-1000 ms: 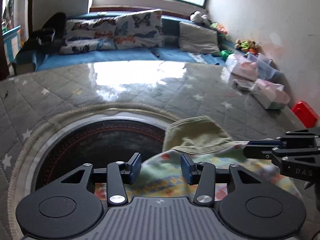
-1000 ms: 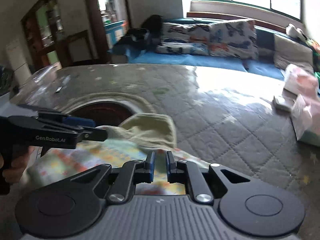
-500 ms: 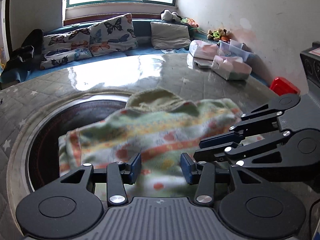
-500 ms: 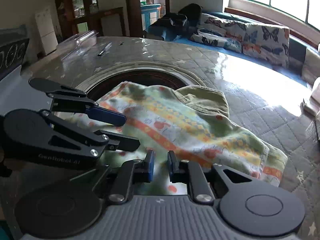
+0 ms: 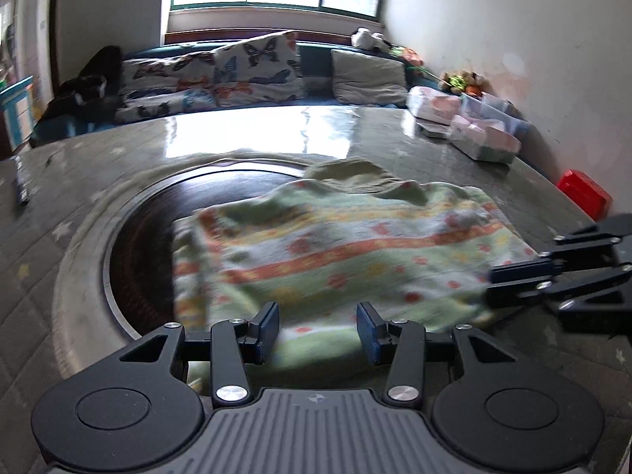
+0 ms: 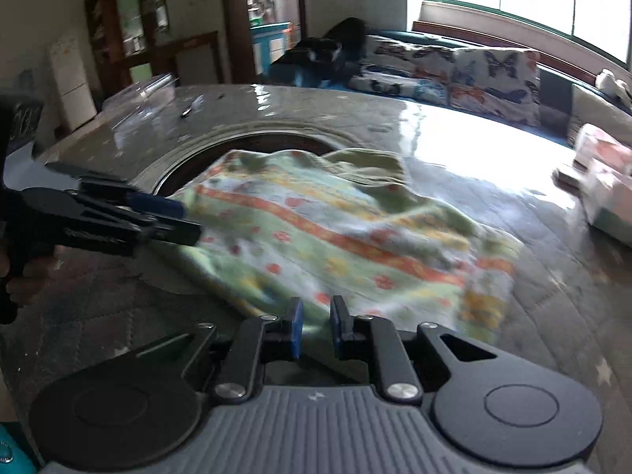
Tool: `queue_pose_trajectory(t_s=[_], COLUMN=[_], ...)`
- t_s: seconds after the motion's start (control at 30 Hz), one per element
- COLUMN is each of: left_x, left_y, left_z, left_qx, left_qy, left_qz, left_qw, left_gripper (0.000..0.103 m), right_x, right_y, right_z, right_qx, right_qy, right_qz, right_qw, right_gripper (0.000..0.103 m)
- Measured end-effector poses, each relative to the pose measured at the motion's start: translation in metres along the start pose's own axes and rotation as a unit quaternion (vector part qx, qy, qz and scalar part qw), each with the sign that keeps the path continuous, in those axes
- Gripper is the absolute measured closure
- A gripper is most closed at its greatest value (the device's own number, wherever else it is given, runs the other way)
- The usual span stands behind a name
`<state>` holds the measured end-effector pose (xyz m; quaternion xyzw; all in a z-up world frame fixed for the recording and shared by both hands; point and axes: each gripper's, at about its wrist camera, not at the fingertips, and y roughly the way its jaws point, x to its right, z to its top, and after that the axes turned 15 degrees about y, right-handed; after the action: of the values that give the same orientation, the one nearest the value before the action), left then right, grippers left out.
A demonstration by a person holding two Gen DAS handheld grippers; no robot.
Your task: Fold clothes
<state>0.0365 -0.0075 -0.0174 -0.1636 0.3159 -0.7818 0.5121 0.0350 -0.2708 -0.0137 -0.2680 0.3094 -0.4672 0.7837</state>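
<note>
A green garment with orange and yellow stripes (image 5: pixel 347 245) (image 6: pixel 335 233) lies spread on the quilted table cover (image 5: pixel 434 150), partly over a dark round inset (image 5: pixel 150 237). An olive part bunches at its far edge. My left gripper (image 5: pixel 318 330) is open at the near edge, with cloth lying flat below the gap. From the right wrist it shows as the left gripper (image 6: pixel 185 221) at the garment's left side. My right gripper (image 6: pixel 316 328) stands almost shut on the near hem. In the left wrist view the right gripper (image 5: pixel 489 284) meets the cloth's right corner.
Plastic-wrapped packs (image 5: pixel 482 142) and a red box (image 5: pixel 584 193) sit along the table's right side by the wall. A small dark pen-like thing (image 6: pixel 191 106) lies at the far left. A bench with butterfly cushions (image 5: pixel 221 75) runs behind the table.
Both grippers have drawn back toward the near edge, so more of the garment shows. The right gripper has moved from across the left view to its right edge.
</note>
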Motion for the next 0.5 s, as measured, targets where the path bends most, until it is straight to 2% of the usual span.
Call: queue_pose_trajectory(t_s=[0.07, 0.2, 0.3, 0.4, 0.5], left_x=[-0.007, -0.019, -0.027, -0.04, -0.042], left_y=[-0.005, -0.012, -0.016, -0.021, -0.025], left_z=[-0.005, -0.014, -0.019, -0.022, -0.02], left_qx=[0.001, 0.001, -0.009, -0.012, -0.006], left_qy=[-0.013, -0.027, -0.035, -0.058, -0.058], left_qz=[0.003, 0.018, 0.037, 0.032, 0.036], left_qw=[0.9999, 0.9995, 0.9986, 0.9977, 0.9976], left_gripper=[0.056, 0.056, 0.055, 0.055, 0.055], right_x=[0.01, 0.027, 0.027, 0.025, 0.024], right_y=[-0.002, -0.012, -0.02, -0.025, -0.016], right_z=[-0.004, -0.01, -0.006, 0.001, 0.009], right_qx=[-0.005, -0.007, -0.002, 0.014, 0.019], right_qy=[0.011, 0.021, 0.019, 0.019, 0.024], right_qz=[-0.017, -0.034, -0.039, -0.034, -0.029], right_qw=[1.0, 0.999, 0.999, 0.999, 0.999], right_gripper=[0.086, 0.091, 0.09, 0.087, 0.085])
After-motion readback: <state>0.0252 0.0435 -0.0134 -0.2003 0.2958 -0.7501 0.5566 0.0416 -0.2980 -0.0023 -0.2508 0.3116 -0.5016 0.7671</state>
